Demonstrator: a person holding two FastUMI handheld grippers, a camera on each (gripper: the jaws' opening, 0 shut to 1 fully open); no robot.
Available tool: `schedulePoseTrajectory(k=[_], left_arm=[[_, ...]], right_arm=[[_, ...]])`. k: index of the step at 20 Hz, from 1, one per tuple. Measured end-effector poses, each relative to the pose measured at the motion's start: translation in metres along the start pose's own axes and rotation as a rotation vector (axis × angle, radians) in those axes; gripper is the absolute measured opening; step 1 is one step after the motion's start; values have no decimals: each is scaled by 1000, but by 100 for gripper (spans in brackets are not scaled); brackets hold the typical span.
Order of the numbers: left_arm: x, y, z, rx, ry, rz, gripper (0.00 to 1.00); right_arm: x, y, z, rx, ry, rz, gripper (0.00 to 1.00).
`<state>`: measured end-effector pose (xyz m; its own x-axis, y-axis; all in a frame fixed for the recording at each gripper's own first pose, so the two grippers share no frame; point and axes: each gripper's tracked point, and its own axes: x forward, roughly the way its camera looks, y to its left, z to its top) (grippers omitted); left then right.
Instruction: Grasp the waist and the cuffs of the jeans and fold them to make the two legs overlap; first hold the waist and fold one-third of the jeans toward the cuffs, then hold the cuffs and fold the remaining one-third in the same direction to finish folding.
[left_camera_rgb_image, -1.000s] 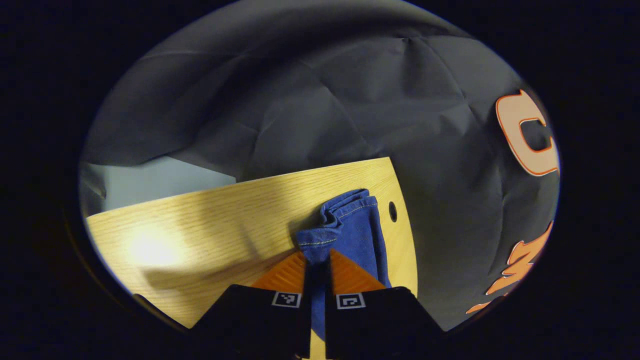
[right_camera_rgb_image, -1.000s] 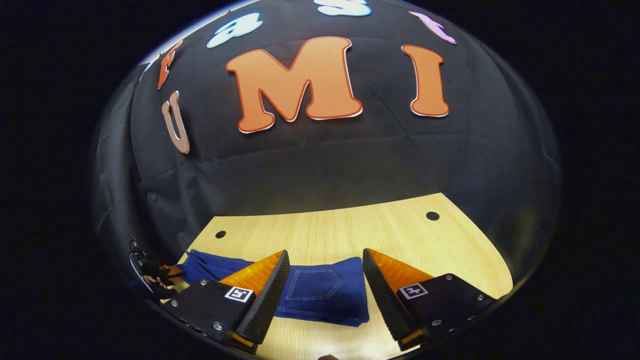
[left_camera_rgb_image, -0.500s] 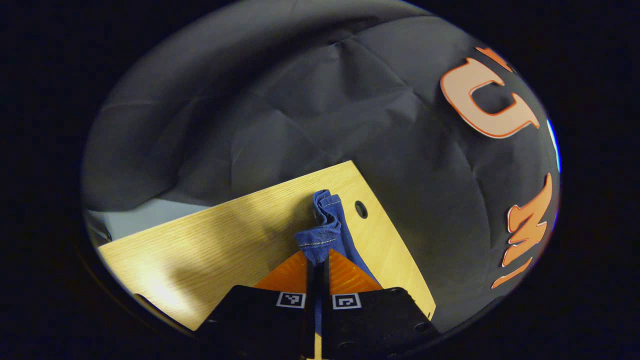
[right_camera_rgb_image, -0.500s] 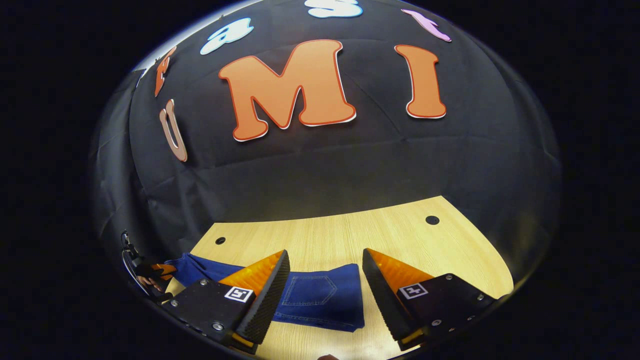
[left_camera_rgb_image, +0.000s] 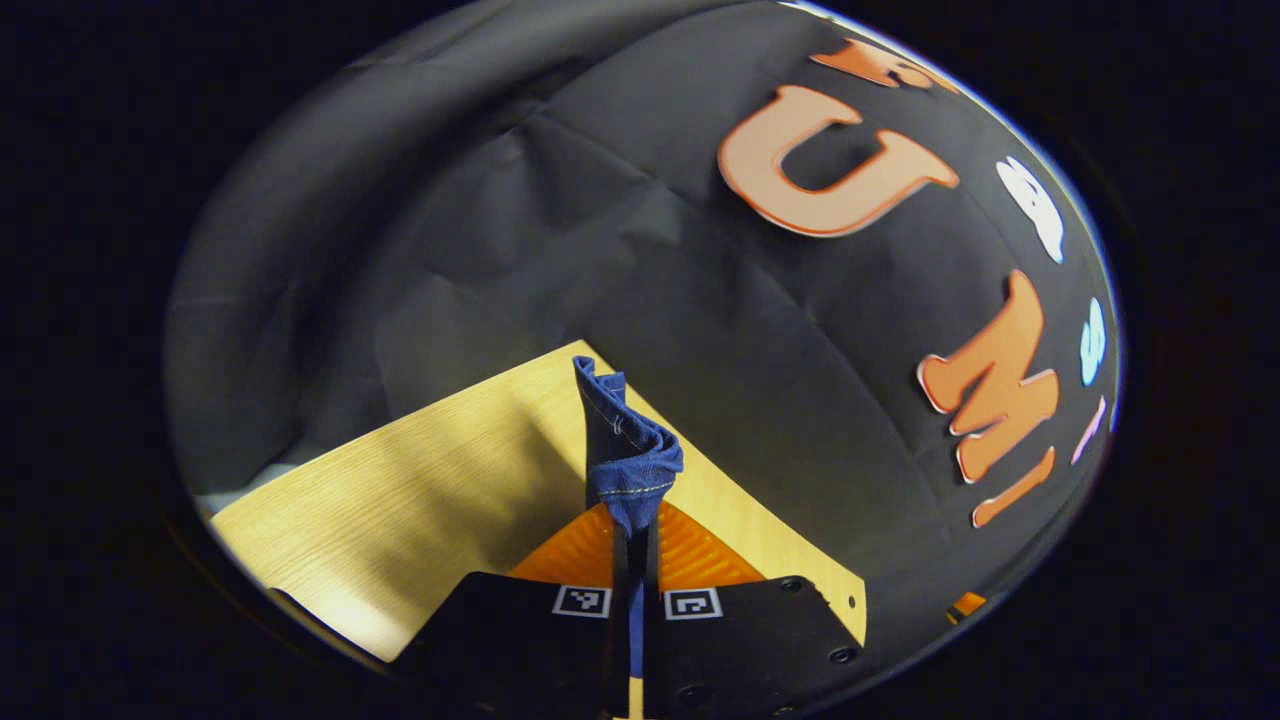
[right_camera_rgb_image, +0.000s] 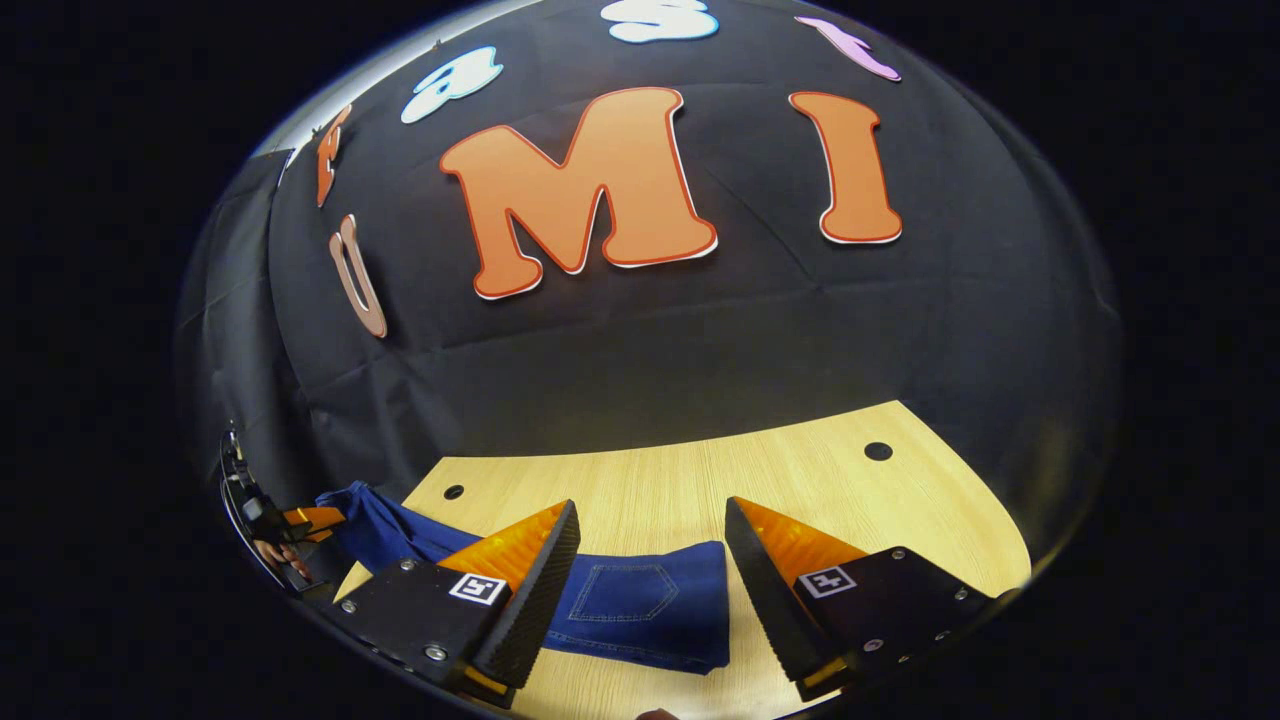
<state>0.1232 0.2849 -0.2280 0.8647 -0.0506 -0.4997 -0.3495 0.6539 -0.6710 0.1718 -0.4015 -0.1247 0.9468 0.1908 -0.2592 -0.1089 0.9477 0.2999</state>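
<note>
Pale wood-grain worktop (right_camera_rgb_image: 700, 470) w/ round cable holes carries the blue denim jeans (right_camera_rgb_image: 640, 600), lying flat across its near part, back pocket facing up, waist end already doubled over by the look of it.

Cuff end (left_camera_rgb_image: 630, 460) of the jeans: lifted off the worktop, bunched and standing up from the left gripper (left_camera_rgb_image: 633, 520), whose fingers are pressed together on the denim, no gap betw. them. In the right gripper view that gripper sits far left, w/ a hand around it, and the blue leg rises from the worktop toward it.

Change vs 1 s ago: the cuff lay on the worktop surface; now it's raised clear and the left gripper's view has swung toward the back wall. Reads as start of the last fold, cuff third being carried over toward the waist part.

Right gripper (right_camera_rgb_image: 650, 560): wide open, holding nothing, hovering over the pocket area, same as before.

Containers: none on the worktop, so nothing to report inside.
</note>
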Motion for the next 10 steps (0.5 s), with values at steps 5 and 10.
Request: schedulePoseTrajectory(k=[5,10], left_arm=[[-14,-88,-6,100,0,-114,5],[-20,-165,-27,231,36,-223,5]], right_arm=[[1,-8,1,3,-1,14,91],[1,-18,2,15,-5,14,91]])
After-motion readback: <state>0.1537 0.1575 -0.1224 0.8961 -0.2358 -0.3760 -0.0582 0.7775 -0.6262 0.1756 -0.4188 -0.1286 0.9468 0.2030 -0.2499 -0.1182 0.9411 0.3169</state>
